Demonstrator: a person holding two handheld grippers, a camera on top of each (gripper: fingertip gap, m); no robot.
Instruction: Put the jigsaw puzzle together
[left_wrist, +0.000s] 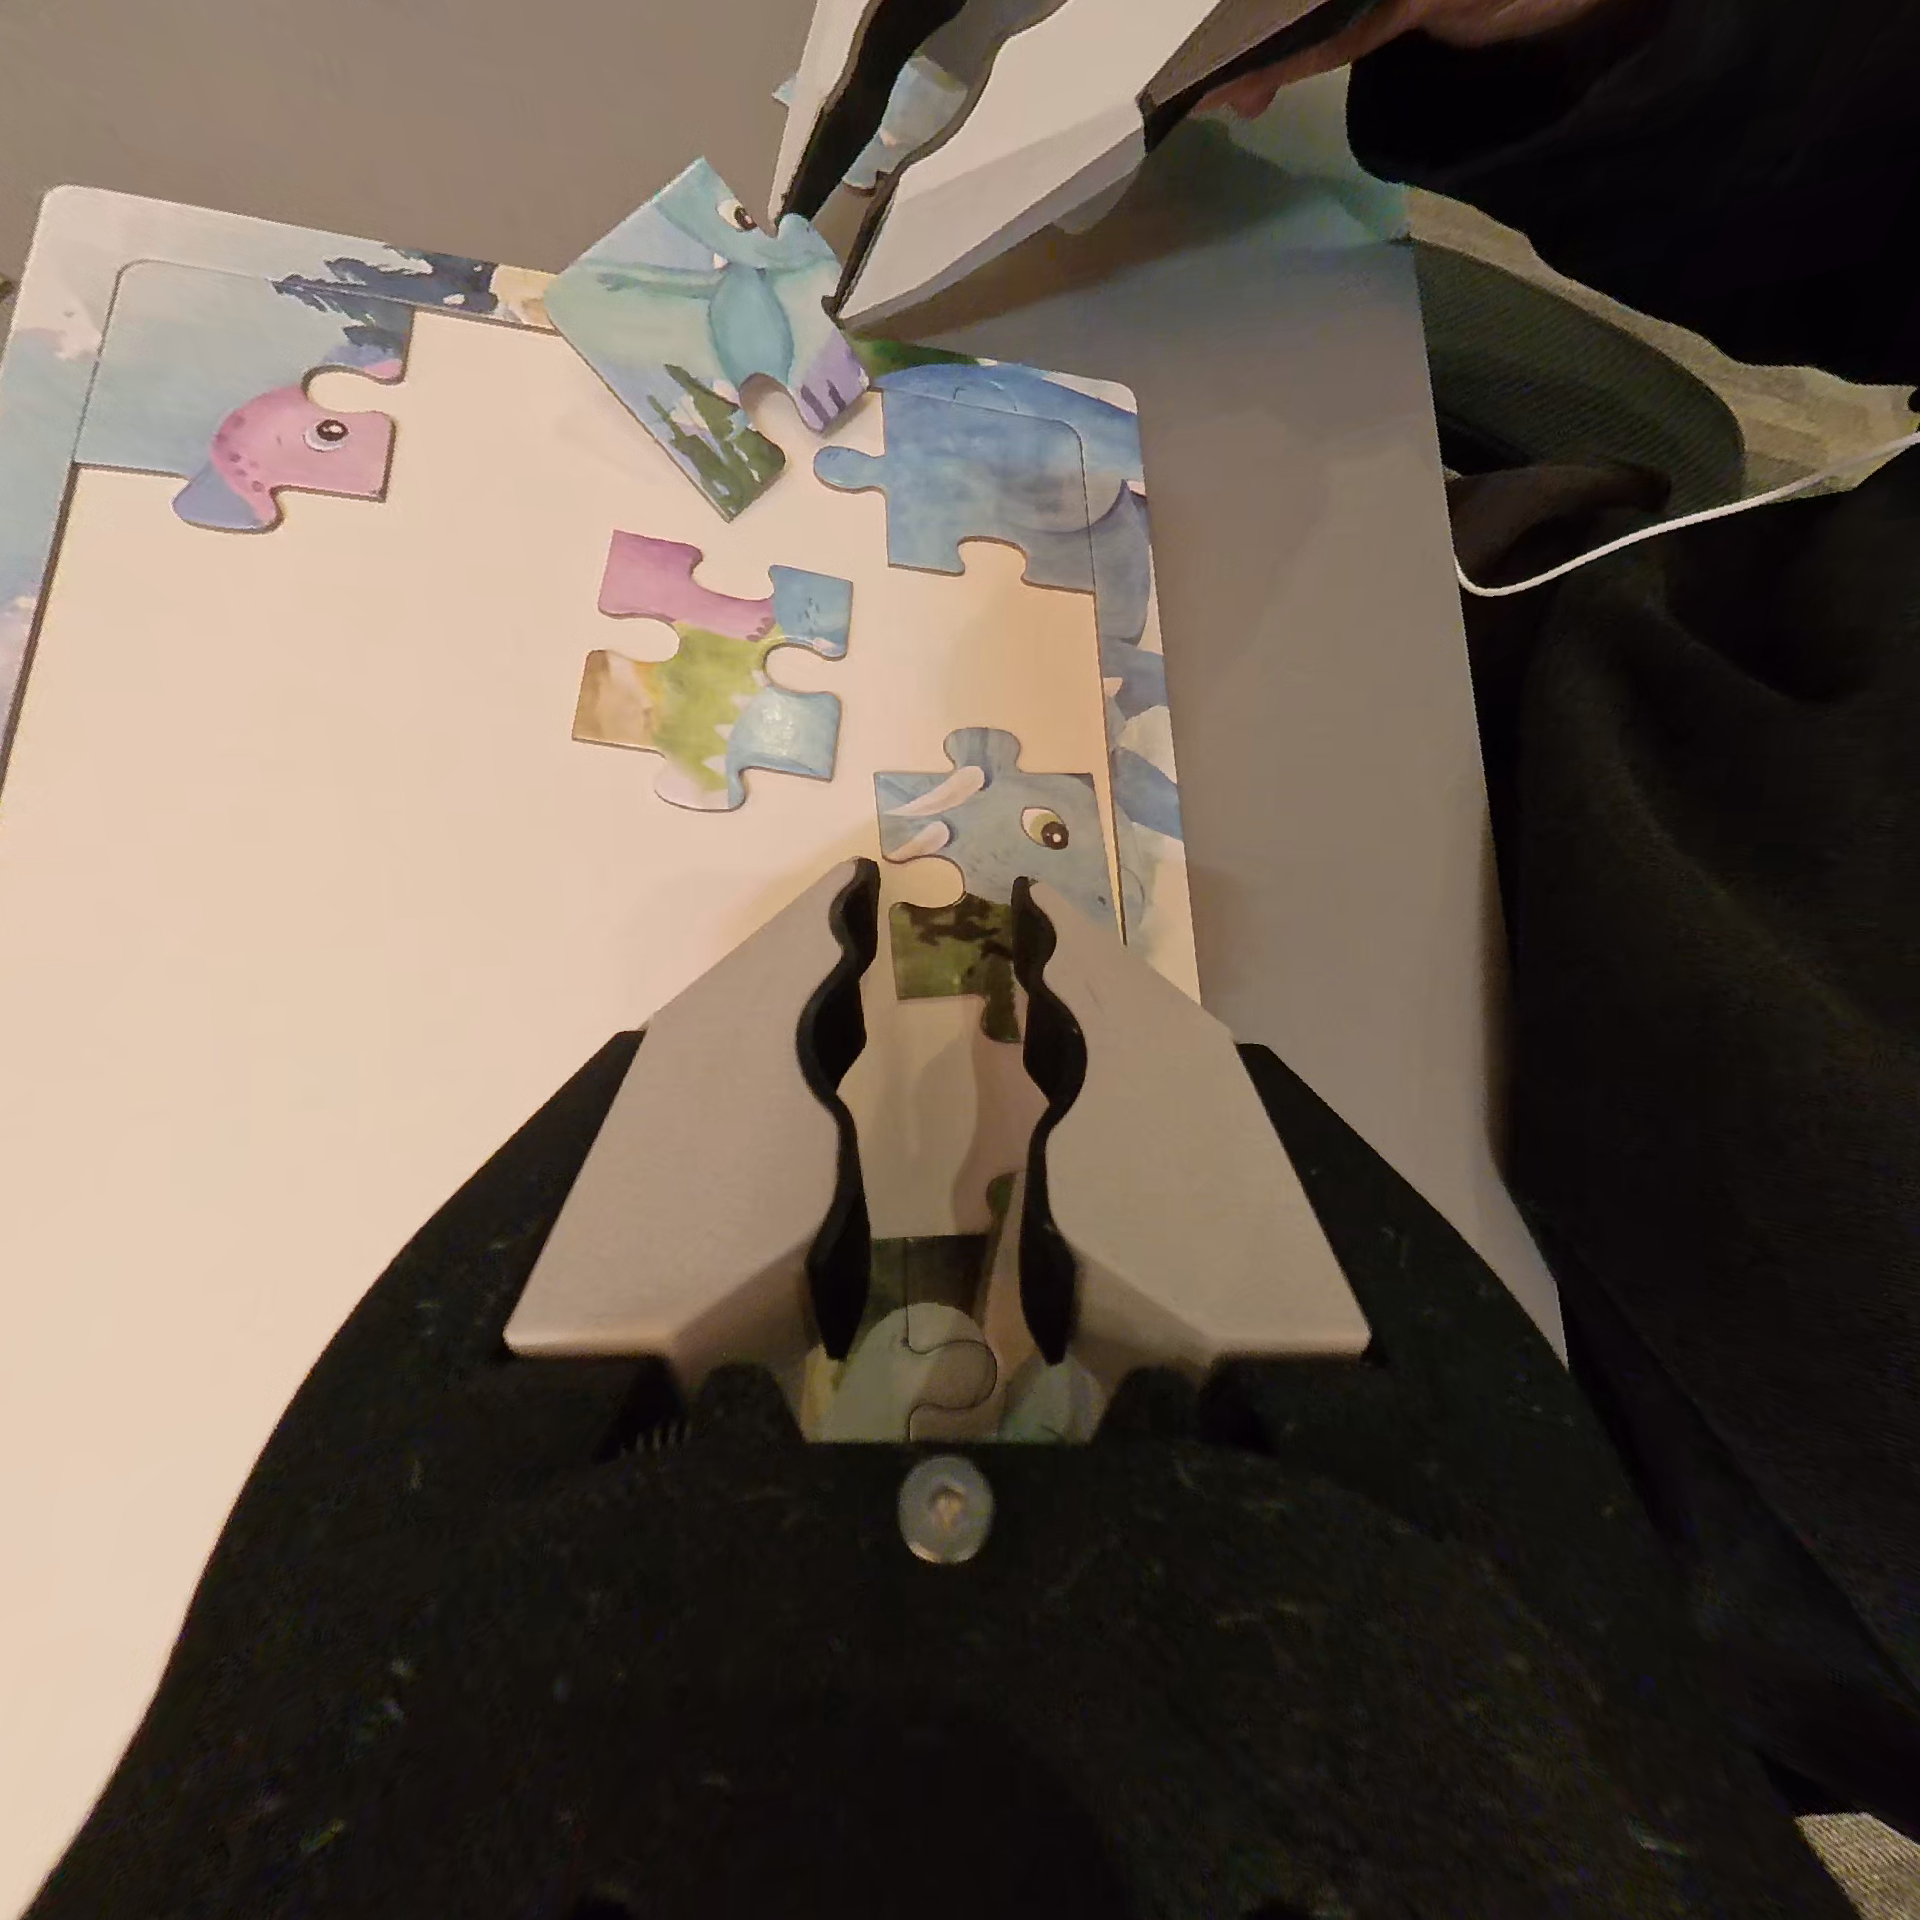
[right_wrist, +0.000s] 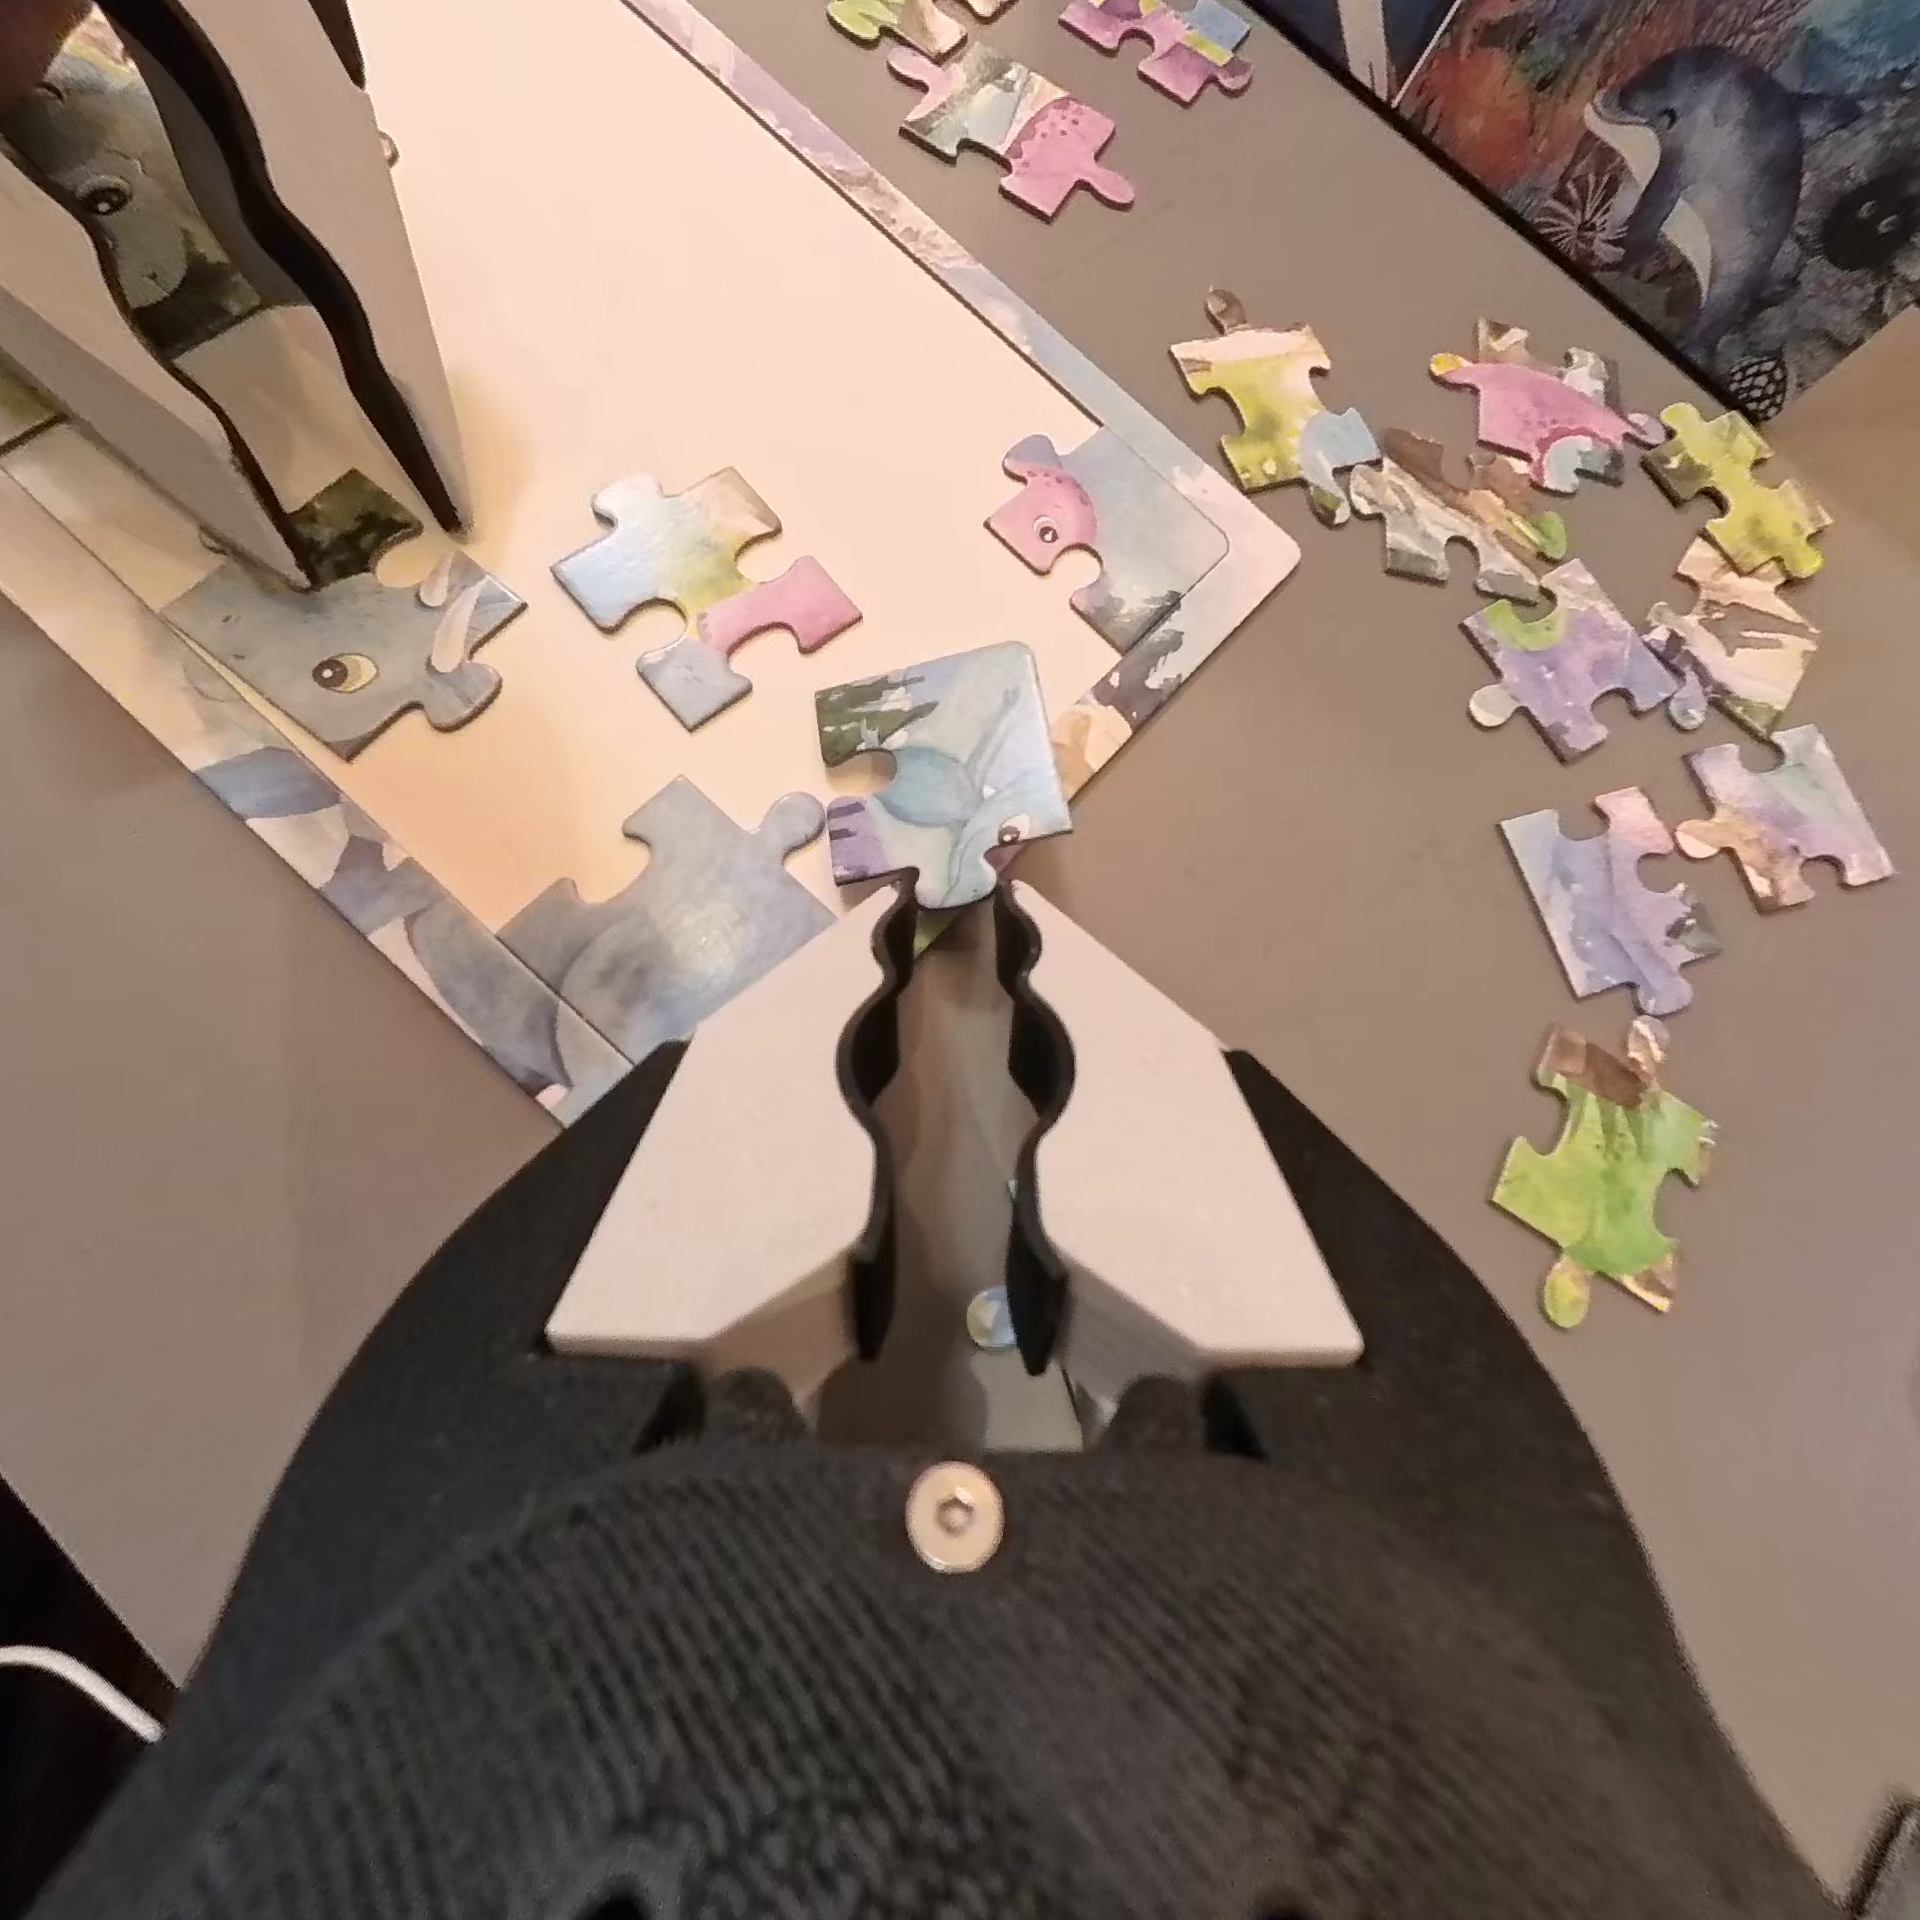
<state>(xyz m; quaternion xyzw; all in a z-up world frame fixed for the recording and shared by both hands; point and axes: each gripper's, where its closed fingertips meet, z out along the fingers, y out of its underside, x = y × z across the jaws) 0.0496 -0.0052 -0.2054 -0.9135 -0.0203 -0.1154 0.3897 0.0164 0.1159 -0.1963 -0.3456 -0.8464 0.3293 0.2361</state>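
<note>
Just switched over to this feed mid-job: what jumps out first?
The right claw pinches a blue dinosaur piece, tilted over the far edge of the puzzle tray. The left claw stands open over a dark green piece at the tray's right edge, next to a horned blue face piece. Loose pieces lie scattered on the grey table off to the right.

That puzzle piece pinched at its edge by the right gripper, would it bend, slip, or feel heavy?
Probably stiff: the blue piece juts out flat from the right gripper without drooping. Likely light, being thin card like the pieces lying flat in the tray. It may pivot or slip, since only a small edge sits between the fingertips and its face looks glossy.
</note>
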